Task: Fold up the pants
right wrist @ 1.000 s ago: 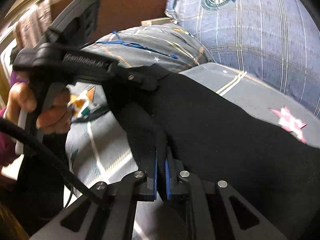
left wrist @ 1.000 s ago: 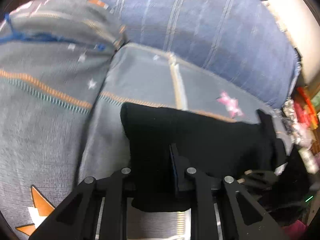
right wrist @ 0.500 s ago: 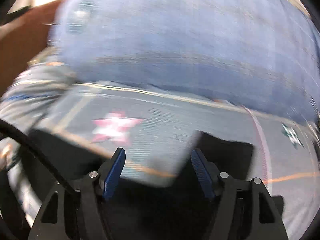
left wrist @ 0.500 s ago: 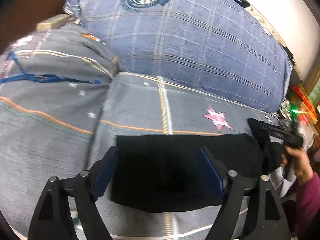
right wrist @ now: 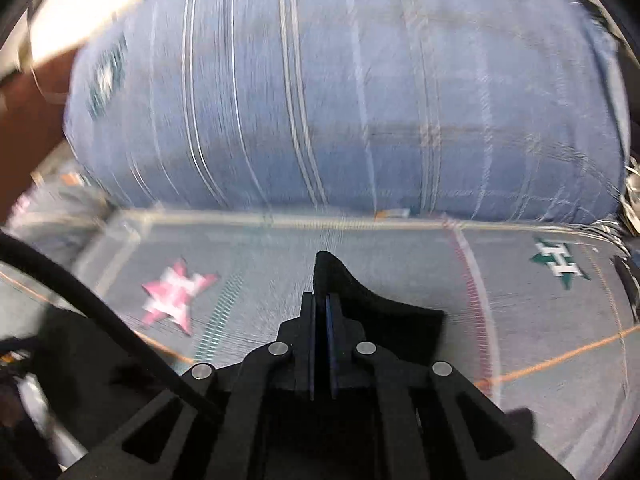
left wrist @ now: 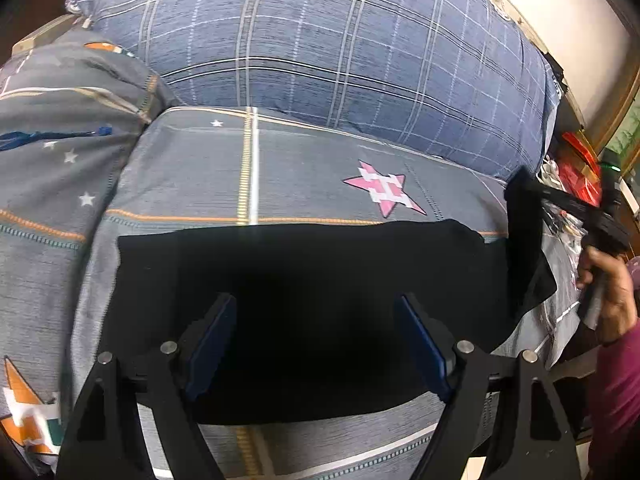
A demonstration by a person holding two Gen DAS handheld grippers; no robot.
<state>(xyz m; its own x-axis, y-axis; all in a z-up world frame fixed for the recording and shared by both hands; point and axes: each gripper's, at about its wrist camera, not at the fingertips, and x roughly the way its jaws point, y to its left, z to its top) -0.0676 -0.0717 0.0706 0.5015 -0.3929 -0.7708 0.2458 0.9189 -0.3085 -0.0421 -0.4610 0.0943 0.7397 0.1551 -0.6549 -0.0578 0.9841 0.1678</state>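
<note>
Left gripper: spread wide, blue pads apart, hanging over the middle of the pants, gripping nothing.
Right gripper: pressed together on a raised black corner of the pants, pretty blurry in its own view though.
Right hand: wrapped round the right gripper's handle, far right in the left wrist view.
Pants: black, folded into a flat-ish rectangle on the bedsheet, right end lifted and pinched.
Bedsheet: grey, orange lines, pink star just past the pants' far edge.
Pillow: big blue plaid one, behind the sheet.
</note>
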